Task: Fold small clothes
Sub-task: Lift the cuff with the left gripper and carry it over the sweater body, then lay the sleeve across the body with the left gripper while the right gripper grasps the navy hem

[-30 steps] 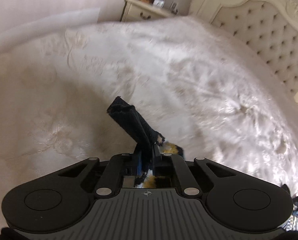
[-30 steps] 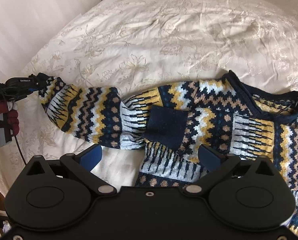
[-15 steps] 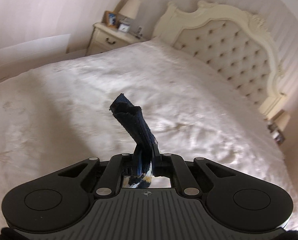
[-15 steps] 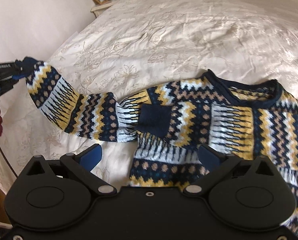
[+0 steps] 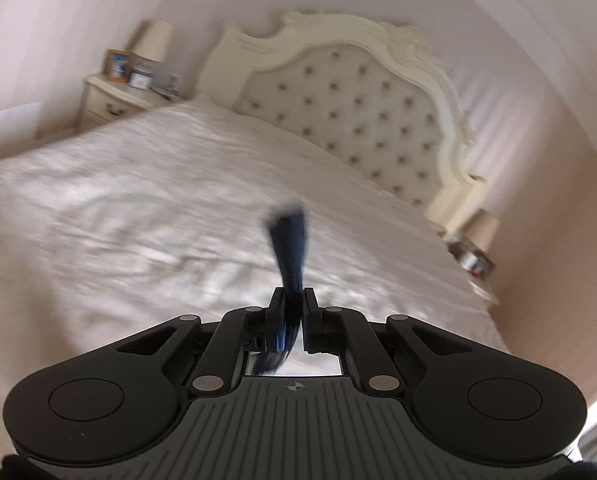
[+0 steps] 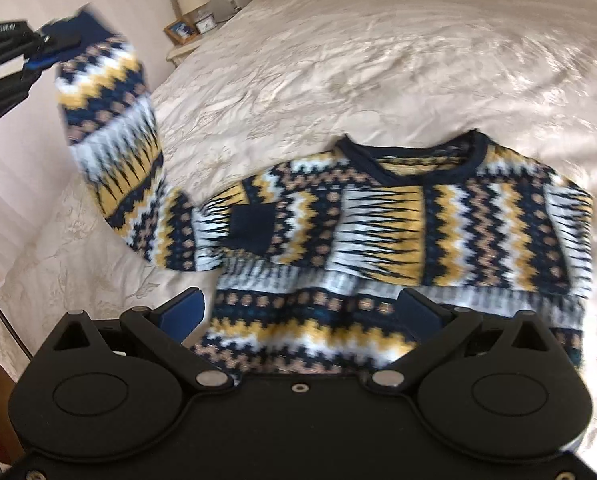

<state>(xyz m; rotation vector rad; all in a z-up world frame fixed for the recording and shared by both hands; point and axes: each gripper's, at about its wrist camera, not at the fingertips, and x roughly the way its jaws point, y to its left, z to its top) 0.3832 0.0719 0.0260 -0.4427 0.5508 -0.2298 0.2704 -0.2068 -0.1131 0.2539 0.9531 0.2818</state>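
Note:
A small knitted sweater (image 6: pixel 438 232) in navy, yellow and white zigzags lies flat on the cream bedspread (image 6: pixel 378 60), neck away from me. Its left sleeve (image 6: pixel 114 140) is lifted high off the bed. My left gripper (image 5: pixel 292 300) is shut on the sleeve's navy cuff (image 5: pixel 288 240), which sticks up between the fingers; it also shows at the far left of the right wrist view (image 6: pixel 38 44). My right gripper (image 6: pixel 302 312) is open and empty, hovering just over the sweater's bottom hem.
A tufted cream headboard (image 5: pixel 358 100) stands at the bed's far end. A bedside table (image 5: pixel 114 96) with a lamp and photo frames is at the left, another lamp (image 5: pixel 482 228) at the right. The bed's left edge (image 6: pixel 2 280) drops to the floor.
My left gripper has raised the cuff and sleeve well up off the bed and tilted toward the headboard. My right gripper has moved closer over the hem, still open.

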